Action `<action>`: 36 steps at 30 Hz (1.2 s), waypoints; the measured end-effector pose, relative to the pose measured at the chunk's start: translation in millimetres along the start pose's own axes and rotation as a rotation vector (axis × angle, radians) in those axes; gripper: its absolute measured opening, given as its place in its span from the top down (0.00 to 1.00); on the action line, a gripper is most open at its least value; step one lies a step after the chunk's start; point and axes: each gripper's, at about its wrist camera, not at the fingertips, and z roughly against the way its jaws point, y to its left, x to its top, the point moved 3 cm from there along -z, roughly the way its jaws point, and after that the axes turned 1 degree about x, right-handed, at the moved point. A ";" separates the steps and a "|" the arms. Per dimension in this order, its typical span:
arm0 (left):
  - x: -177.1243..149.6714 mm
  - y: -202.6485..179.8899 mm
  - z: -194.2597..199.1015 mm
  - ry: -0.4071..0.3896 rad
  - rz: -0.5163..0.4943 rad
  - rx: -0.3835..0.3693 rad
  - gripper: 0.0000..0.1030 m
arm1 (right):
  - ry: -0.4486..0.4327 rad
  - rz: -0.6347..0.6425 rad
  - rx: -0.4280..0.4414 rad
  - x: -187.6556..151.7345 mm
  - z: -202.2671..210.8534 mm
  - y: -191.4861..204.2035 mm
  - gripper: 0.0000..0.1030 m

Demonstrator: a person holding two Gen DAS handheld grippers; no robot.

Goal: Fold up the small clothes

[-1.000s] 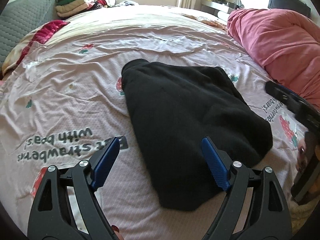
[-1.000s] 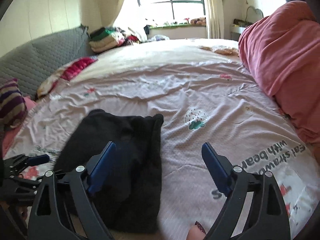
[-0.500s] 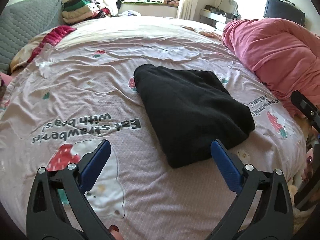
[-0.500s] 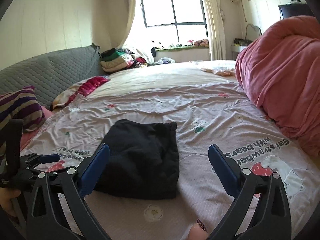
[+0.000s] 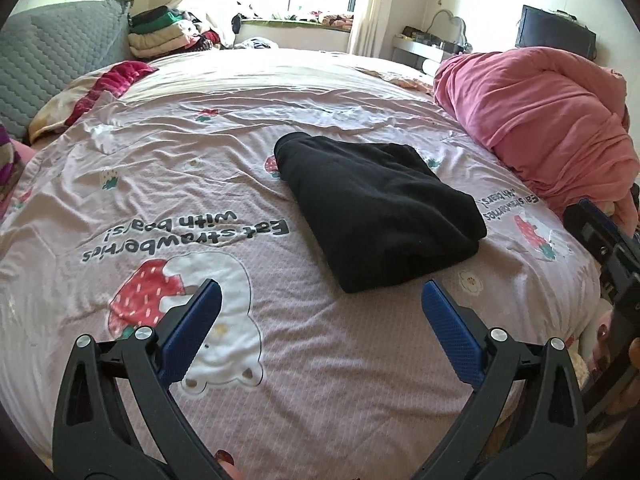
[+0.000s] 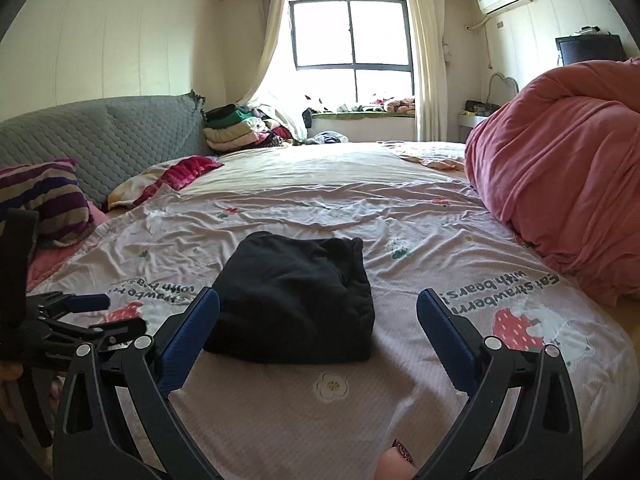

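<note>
Black garment [image 5: 376, 212] folded into compact thick bundle on bedsheet [image 5: 168, 184]; left gripper [image 5: 322, 300] and right gripper [image 6: 318, 308] jaws just widened, both gaping, empty.

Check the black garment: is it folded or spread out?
Folded: the black garment lies as a compact, thick, layered bundle on the bedsheet.

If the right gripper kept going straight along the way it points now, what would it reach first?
Most likely the folded black garment, which lies on the bed sheet straight ahead of the open right gripper; depth is hard to judge.

Bright daylight from blown-out window [image 6: 352, 32], sharp, fisheye-curved dark edges.
</note>
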 end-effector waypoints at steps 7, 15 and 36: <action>-15.5 6.9 5.3 -0.012 0.009 -0.002 0.09 | 0.008 0.005 -0.022 -18.7 6.6 7.8 0.05; -34.5 12.7 -3.3 -0.010 0.008 0.001 0.09 | 0.087 -0.034 -0.052 -47.7 -5.3 6.2 0.05; -45.2 21.3 -19.7 0.055 0.032 0.005 0.09 | 0.174 -0.057 -0.081 -75.1 -20.1 4.5 0.05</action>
